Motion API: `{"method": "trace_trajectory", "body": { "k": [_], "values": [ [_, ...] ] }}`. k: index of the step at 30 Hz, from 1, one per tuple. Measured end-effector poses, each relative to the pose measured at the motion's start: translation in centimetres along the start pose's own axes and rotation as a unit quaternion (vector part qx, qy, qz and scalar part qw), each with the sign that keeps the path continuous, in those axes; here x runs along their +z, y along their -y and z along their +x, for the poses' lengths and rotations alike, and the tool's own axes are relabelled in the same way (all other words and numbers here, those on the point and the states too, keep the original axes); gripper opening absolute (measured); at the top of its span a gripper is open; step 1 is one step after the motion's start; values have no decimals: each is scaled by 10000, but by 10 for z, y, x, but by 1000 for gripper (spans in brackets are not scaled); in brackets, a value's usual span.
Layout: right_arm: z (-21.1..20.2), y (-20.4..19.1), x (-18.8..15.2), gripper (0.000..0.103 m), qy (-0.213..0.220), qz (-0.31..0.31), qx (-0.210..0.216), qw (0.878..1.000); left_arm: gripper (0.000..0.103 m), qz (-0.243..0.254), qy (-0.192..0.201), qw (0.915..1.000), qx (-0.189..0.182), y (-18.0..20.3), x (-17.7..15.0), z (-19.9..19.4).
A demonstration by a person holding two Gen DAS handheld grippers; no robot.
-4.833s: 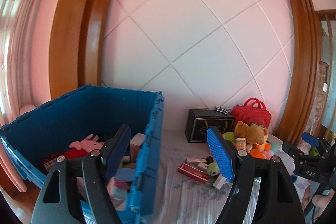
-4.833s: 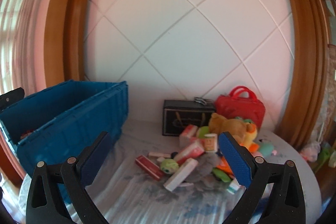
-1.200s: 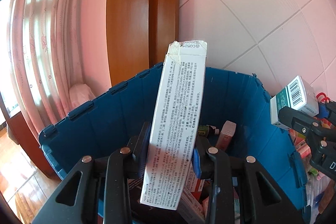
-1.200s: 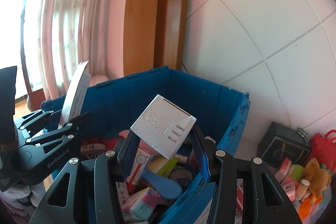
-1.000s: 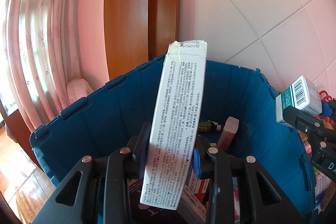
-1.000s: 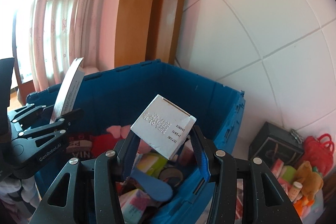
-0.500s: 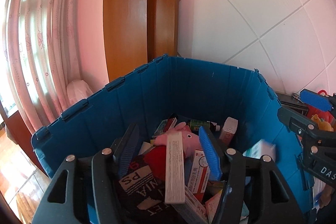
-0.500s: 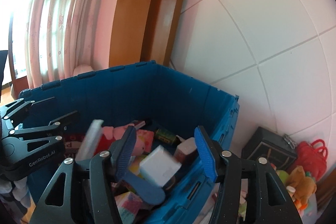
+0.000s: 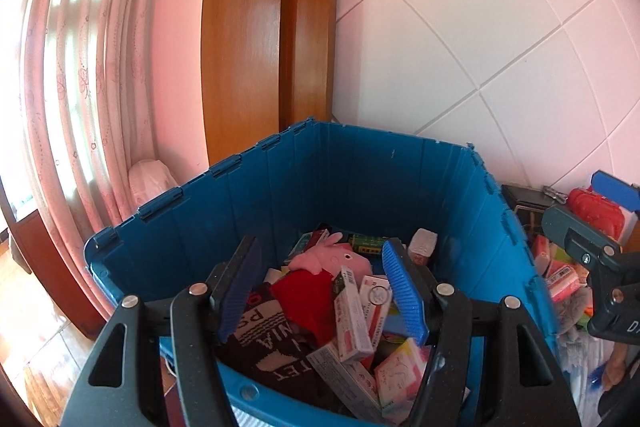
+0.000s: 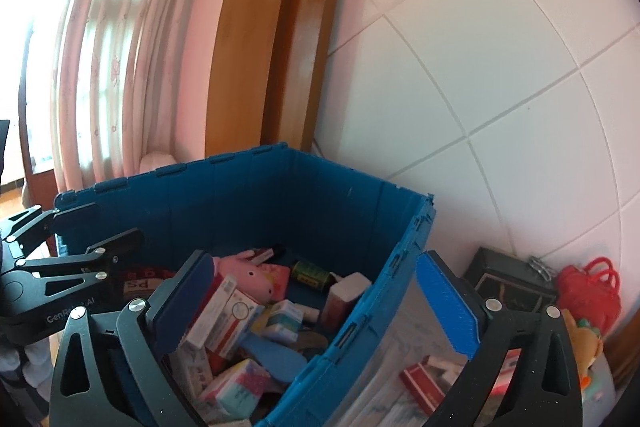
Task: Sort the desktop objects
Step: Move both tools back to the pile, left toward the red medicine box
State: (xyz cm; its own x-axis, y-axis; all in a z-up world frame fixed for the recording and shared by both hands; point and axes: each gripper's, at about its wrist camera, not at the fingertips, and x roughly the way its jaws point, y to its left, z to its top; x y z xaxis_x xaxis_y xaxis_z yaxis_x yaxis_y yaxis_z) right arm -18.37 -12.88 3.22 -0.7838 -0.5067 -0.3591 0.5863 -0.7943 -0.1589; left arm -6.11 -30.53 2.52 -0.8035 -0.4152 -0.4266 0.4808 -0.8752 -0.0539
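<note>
Above the blue plastic crate of small cartons, the left tool gapes empty, while the right tool has just spread wide, empty.

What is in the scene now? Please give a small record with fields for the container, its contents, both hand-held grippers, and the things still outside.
container: blue crate, open top
contents: pink plush pig, many small boxes, dark knitted cloth
left hand-held gripper: open, holds nothing, jaws just opened, over the crate
right hand-held gripper: open wide, holds nothing, jaws just opened
outside: black case, red bag, more boxes beside the crate
</note>
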Motion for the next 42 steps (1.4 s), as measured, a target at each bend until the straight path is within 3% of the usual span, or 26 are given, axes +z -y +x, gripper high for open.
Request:
{"method": "trace_trajectory", "body": {
  "k": [7, 11, 15, 20, 25, 30, 37, 42],
  "values": [
    [-45, 39, -32, 103, 104, 435, -195, 9988, 63, 124, 283, 9993, -205, 30, -11, -37],
    [-75, 81, -60, 103, 49, 677, -577, 9960, 63, 365, 495, 9965, -570, 70, -12, -64],
    [-101, 134, -90, 103, -131, 1051, -971, 9896, 72, 672, 633, 9902, -1045, 123, -19, -82],
    [-131, 202, -135, 103, -467, 1565, -1564, 9741, 72, 977, 497, 9811, -1595, 180, -29, -85],
    [-150, 246, -178, 103, -831, 1842, -1953, 9597, 72, 1166, 150, 9727, -2000, 234, -44, -71],
    [-155, 283, -214, 103, -1159, 2118, -2194, 9453, 72, 1296, -435, 9680, -2107, 275, -66, -35],
    [-141, 319, -253, 103, -1549, 2414, -2221, 9319, 72, 1297, -1502, 9645, -1743, 308, -107, 53],
    [-108, 341, -278, 103, -1882, 2616, -2081, 9235, 72, 1294, -2279, 9560, -1319, 318, -142, 129]
  ]
}}
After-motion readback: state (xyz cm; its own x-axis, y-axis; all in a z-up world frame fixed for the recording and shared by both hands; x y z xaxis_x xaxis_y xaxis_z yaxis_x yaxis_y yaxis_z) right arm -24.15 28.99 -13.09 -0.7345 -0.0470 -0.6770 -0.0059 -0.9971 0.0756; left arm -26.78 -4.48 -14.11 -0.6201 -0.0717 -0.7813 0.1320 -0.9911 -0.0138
